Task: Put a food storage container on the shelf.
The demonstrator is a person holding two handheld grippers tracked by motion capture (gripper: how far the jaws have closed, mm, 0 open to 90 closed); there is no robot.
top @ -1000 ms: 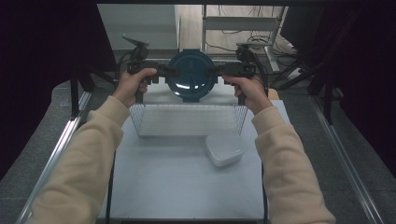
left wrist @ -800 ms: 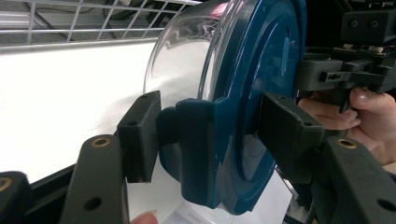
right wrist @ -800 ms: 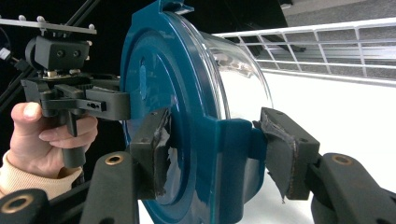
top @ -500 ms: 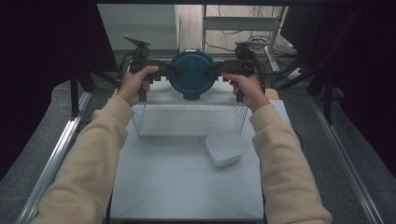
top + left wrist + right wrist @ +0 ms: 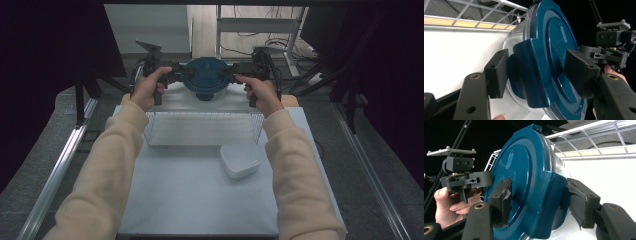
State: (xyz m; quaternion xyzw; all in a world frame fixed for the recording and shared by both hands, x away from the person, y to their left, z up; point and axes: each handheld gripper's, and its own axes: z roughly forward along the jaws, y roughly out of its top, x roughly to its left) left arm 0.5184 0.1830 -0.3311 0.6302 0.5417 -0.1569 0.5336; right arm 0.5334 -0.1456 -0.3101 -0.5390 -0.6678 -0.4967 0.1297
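Note:
A round clear container with a dark blue lid (image 5: 205, 77) hangs tilted on its side just beyond the wire basket (image 5: 200, 116), the lid turned toward me. My left gripper (image 5: 183, 74) clamps the lid's left side clip (image 5: 529, 72), one pad on the lid top and one behind the clip. My right gripper (image 5: 228, 73) grips the opposite clip (image 5: 549, 202) the same way. Both pairs of jaws have just been opening a little, with the clips still pressed between the pads. From each gripper view I see the other gripper (image 5: 611, 47) (image 5: 461, 176) past the lid.
The white wire basket stands on the white table (image 5: 190, 200) in front of the container. A white rounded dish (image 5: 241, 157) lies at the basket's front right corner. Cables and a metal frame (image 5: 260, 25) sit on the floor behind.
Both hands have carried the container farther from me, past the basket's far side, and lower. The blue lid now faces me more fully.

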